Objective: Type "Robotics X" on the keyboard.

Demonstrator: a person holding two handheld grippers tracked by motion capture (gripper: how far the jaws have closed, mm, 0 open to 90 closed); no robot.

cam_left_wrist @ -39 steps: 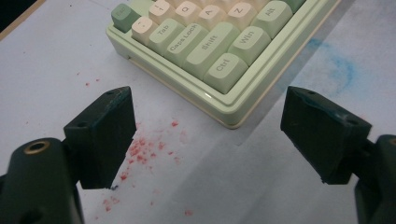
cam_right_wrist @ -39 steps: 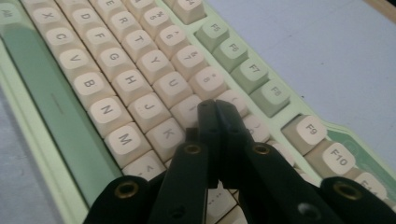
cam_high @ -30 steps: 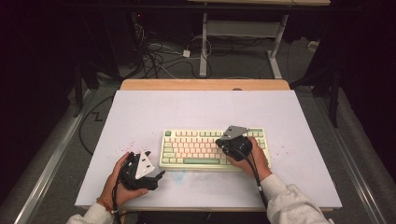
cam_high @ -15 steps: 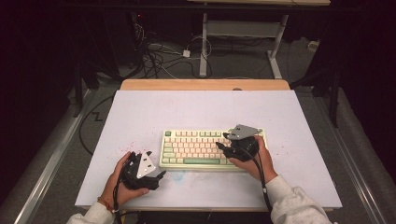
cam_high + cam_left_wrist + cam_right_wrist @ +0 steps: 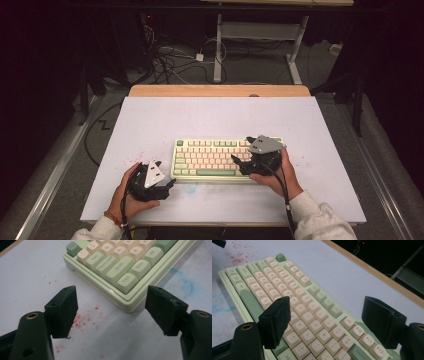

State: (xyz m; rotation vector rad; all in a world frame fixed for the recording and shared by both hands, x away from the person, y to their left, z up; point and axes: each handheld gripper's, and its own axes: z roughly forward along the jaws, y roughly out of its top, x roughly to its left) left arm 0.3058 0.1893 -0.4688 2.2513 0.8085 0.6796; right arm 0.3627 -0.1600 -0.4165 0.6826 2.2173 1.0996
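Observation:
A pale green keyboard (image 5: 210,156) with cream keys lies on the white table (image 5: 210,115), towards the near edge. My left gripper (image 5: 169,184) rests on the table just off the keyboard's near left corner, held in a hand. Its jaws stand open, framing the Ctrl corner of the keyboard (image 5: 117,265), with nothing between them (image 5: 111,293). My right gripper (image 5: 240,165) hovers over the keyboard's right half, pointing left. It is open (image 5: 325,302) above the letter keys (image 5: 294,290) and holds nothing.
Red specks (image 5: 80,320) and a blue smear (image 5: 186,285) mark the table surface by the keyboard. A wooden strip (image 5: 220,90) edges the far side of the table. Cables (image 5: 170,60) and a desk frame (image 5: 218,45) lie on the floor beyond.
My right gripper has shifted slightly to the right over the keyboard. The left gripper has stayed in place.

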